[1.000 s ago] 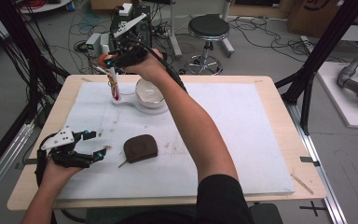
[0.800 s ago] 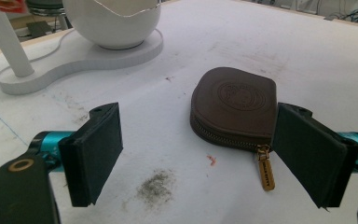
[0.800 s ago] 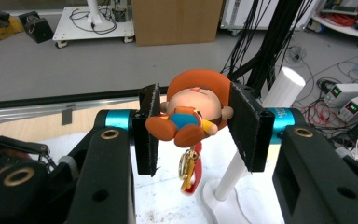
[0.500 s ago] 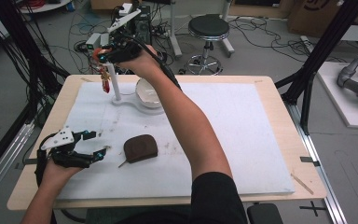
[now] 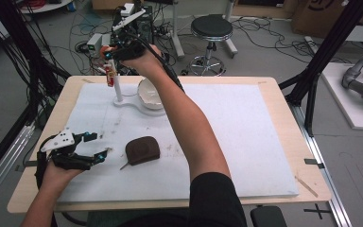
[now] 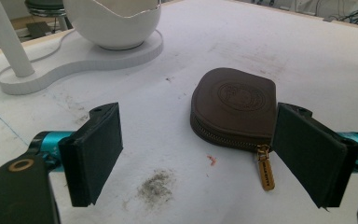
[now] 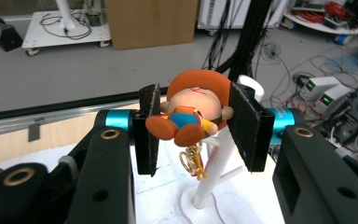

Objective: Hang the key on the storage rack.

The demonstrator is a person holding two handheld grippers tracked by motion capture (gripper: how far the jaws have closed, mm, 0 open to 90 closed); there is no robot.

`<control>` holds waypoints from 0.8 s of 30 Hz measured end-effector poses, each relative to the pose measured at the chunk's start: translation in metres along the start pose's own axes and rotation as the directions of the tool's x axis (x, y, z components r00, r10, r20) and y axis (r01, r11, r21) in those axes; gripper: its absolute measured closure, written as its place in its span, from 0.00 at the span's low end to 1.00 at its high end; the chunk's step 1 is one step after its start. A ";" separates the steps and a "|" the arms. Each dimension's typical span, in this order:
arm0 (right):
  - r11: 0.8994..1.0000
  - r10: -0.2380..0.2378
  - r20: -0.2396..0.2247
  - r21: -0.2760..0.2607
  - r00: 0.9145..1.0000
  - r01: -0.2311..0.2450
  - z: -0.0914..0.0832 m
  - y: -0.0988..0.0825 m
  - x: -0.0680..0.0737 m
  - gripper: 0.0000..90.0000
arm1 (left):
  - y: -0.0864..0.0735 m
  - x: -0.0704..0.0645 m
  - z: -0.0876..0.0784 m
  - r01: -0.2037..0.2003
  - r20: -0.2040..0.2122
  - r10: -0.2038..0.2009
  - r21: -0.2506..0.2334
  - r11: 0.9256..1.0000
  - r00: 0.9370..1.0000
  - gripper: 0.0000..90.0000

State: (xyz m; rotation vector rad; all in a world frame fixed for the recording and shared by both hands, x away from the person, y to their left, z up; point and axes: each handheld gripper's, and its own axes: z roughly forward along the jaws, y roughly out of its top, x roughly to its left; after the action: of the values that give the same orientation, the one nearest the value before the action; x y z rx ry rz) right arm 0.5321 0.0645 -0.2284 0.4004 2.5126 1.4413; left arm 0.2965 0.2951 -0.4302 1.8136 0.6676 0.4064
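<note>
Right gripper [image 5: 109, 56] raised above the far left of the table [image 5: 274, 85], its jaws clenched on a small toy-figure keychain [image 7: 191, 112] with an orange head; in the right gripper view the pads press the figure's head from both sides, and a gold clasp [image 7: 193, 163] dangles free beneath it. The figure hangs just beside the top of the white stand post [image 5: 117, 87], whose flat base also carries a white bowl [image 5: 150, 93] with a chipped rim. Gripping the head leaves the clasp unobstructed, probably so that it can be hooked on the post's top. Left gripper [image 5: 90, 146] rests at the near left of the white mat [image 5: 246, 137], its jaws released and grasping nothing. In the left gripper view its wide-set pads frame a brown zip pouch [image 6: 235, 107] lying flat just beyond them, untouched, its gold pull tab [image 6: 265, 172] pointing toward the near edge, a posture that suits a ready wait.
</note>
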 end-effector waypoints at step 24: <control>1.000 0.000 0.075 -0.013 0.997 0.001 -0.066 -0.029 0.009 0.37 | 0.003 -0.002 0.008 -0.010 0.023 0.010 0.025 1.000 1.000 0.18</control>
State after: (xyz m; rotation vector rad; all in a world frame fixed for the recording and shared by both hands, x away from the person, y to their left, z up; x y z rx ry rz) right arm 0.4993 0.0000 -0.2210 0.4430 2.4437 1.4148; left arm 0.3002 0.2870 -0.4303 1.8430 0.6503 0.3848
